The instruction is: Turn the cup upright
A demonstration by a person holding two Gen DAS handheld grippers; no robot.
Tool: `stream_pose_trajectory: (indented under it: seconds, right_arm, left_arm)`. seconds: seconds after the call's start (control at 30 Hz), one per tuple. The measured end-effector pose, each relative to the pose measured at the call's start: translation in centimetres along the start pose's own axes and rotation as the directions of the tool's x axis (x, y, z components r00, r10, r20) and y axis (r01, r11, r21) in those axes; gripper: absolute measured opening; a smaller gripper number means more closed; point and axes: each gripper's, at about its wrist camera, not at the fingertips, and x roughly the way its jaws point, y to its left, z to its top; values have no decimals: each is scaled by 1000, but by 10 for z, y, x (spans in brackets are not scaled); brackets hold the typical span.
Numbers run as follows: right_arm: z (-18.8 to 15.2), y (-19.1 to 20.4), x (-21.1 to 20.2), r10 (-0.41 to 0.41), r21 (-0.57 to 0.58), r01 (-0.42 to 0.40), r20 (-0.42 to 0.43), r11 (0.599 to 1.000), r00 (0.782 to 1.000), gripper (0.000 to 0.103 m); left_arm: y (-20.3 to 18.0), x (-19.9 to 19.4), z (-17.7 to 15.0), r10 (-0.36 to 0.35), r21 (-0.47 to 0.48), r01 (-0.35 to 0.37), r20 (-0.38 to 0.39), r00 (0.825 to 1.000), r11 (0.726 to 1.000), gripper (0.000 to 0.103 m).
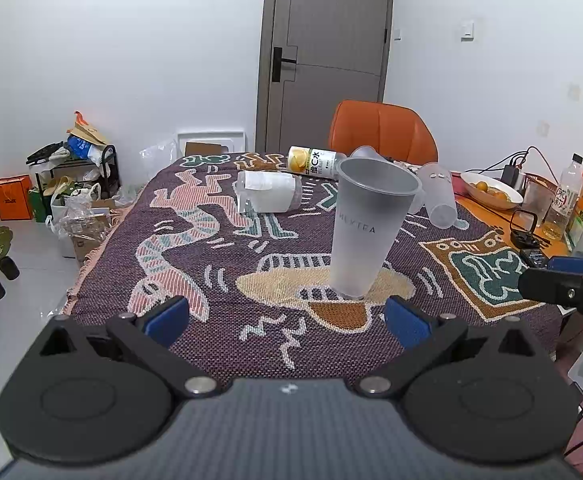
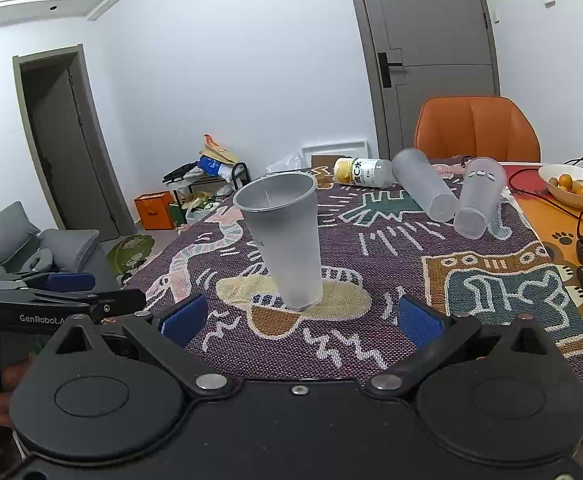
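The frosted cup (image 1: 367, 228) stands mouth-up on the patterned cloth (image 1: 211, 264) that covers the counter, so to my eye the flip itself looks done and the step in hand is the letting go and drawing clear. The left hand-held gripper (image 1: 287, 320) has its blue pads spread wide with nothing between them, and the cup sits just ahead of it, a little to the right of its midline, near the pads but not touching them. The right hand-held gripper (image 2: 303, 318) is likewise spread and empty; from its side the cup (image 2: 283, 240) stands straight ahead, slightly toward its left pad, apart from both. Each gripper shows at the edge of the other's view, so they flank the cup from either side. The cup seems to lean a touch in both views, though the lens may be bending it; I would judge the next move calls for a straight pull back without brushing the wall, since a light, empty plastic cup would tip easily. If more cups are meant, two clear ones (image 2: 447, 188) lie on their sides farther ahead and to the right of the right gripper, beside a toppled bottle (image 2: 365, 172).
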Motion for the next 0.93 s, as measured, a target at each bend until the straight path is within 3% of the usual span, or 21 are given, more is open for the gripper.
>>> stream_pose_trajectory:
  seconds: [0.93]
  right_arm:
    - [-3, 0, 2, -2, -5, 2, -4, 1000, 1000, 103]
  left_arm:
    - [-2, 0, -3, -17, 13, 17, 6, 1000, 1000, 103]
